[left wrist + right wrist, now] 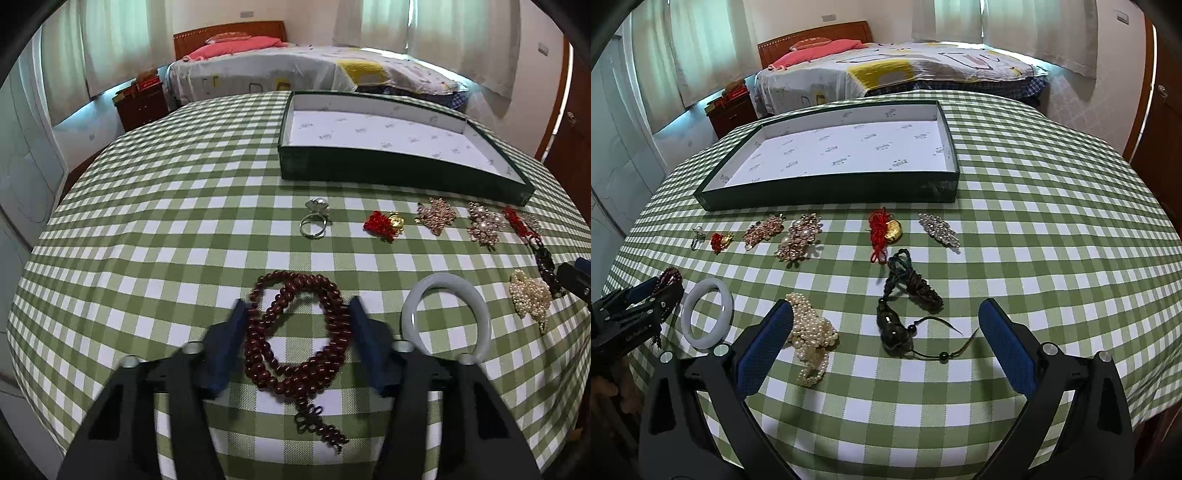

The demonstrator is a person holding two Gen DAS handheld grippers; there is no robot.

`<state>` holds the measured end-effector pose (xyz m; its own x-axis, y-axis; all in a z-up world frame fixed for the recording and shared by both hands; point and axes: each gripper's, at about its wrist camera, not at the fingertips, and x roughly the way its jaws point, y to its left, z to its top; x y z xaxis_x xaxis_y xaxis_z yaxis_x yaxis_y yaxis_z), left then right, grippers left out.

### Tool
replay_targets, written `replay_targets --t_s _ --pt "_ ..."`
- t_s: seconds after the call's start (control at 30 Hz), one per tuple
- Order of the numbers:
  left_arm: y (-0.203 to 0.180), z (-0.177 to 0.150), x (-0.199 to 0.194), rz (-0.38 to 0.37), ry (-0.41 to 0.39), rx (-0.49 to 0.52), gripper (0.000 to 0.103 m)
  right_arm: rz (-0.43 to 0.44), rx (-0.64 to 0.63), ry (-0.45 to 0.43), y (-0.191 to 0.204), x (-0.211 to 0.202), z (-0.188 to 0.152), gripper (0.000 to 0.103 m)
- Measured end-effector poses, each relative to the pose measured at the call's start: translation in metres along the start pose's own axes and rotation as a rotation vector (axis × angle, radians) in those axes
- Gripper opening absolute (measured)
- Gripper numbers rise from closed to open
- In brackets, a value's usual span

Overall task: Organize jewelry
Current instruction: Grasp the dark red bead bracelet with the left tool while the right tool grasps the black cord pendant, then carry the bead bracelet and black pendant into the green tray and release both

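Beads (295, 332) near the table's (147, 221) front edge are sitting between the left gripper's (297, 308) closing pads, needing both strands caught before lifting toward the tray (388, 173), while the right gripper (882, 314) is hovering open.

A green-checked table (1034, 221) carries a tray (831, 192) and scattered jewelry (798, 236).

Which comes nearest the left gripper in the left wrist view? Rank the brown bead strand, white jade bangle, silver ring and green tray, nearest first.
1. Brown wooden bead strand: between the jaws of the left gripper.
2. White jade bangle: just beside the right finger.
3. Silver ring: farther ahead, mid-table.
4. Dark green tray: farthest, at the table's back.
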<state>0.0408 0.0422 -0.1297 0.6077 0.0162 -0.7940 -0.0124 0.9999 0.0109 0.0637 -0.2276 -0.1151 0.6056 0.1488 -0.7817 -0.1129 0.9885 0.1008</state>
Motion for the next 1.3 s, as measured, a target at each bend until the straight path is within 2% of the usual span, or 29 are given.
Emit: replay_targets --t_s 0.07,0.13,0.23,0.3,0.37,0.47,0.53,0.9,1.07,1.1,1.2,1.3 --pt "-0.001 0.001 0.0 -0.006 -0.005 0.015 0.028 0.012 -0.001 0.011 0.0 0.002 0.0 0.086" --pt "-0.004 0.001 -0.001 -0.005 -0.01 0.033 0.023 0.016 0.003 0.018 -0.001 0.003 -0.001 0.082" --pt "-0.005 0.001 -0.001 -0.004 -0.011 0.035 0.023 0.013 0.01 0.02 -0.003 0.004 -0.001 0.076" --pt "-0.005 0.0 -0.001 -0.004 -0.01 0.03 0.021 0.026 0.017 0.025 -0.005 0.005 0.0 0.068" --pt "-0.003 0.001 -0.003 -0.021 -0.01 0.013 0.018 0.05 0.019 0.028 -0.005 0.005 0.0 0.053" --pt "-0.001 0.003 -0.002 -0.025 -0.005 -0.003 0.018 0.069 0.006 0.033 -0.003 0.006 0.001 0.039" --pt "0.0 0.003 -0.002 -0.023 -0.005 -0.004 0.018 0.086 -0.01 0.042 0.0 0.008 0.002 0.034" --pt "0.003 0.004 -0.001 -0.021 -0.004 -0.006 0.018 0.071 -0.028 0.096 -0.003 0.019 -0.002 0.033" --pt "0.004 0.005 -0.001 -0.021 -0.001 -0.009 0.018 0.071 -0.04 0.088 -0.004 0.016 -0.007 0.032" --pt "0.005 0.004 -0.001 -0.021 -0.001 -0.011 0.018 0.067 -0.044 0.086 -0.004 0.016 -0.008 0.031" --pt "0.005 0.005 0.0 -0.029 0.004 -0.022 0.018 0.049 -0.056 0.077 -0.005 0.015 -0.01 0.017" --pt "0.006 0.006 0.001 -0.035 0.011 -0.044 0.018 0.06 -0.046 0.073 -0.008 0.014 -0.01 0.017"
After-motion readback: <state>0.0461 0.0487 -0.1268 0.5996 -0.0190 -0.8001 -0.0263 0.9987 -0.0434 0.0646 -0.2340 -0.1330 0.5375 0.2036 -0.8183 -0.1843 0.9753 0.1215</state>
